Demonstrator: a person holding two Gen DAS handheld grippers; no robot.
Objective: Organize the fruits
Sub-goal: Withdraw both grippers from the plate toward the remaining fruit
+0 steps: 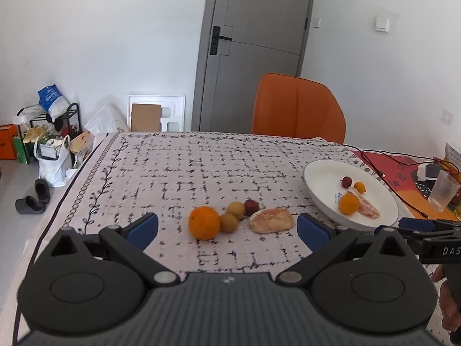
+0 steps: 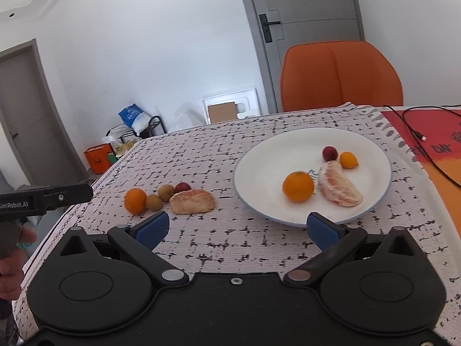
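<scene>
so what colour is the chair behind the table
Orange. The chair shows best in the right wrist view, pushed up behind the table.

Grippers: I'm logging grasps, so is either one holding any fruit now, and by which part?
Nothing is held. The left gripper and right gripper are both open and empty above the table.

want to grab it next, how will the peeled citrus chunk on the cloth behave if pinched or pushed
The peeled segment cluster looks soft and membrane-thin, so a hard pinch would probably crush it. It lies flat-sided on the tablecloth, so it should slide rather than roll. A push leftward may nudge the brown fruit beside it.
</scene>
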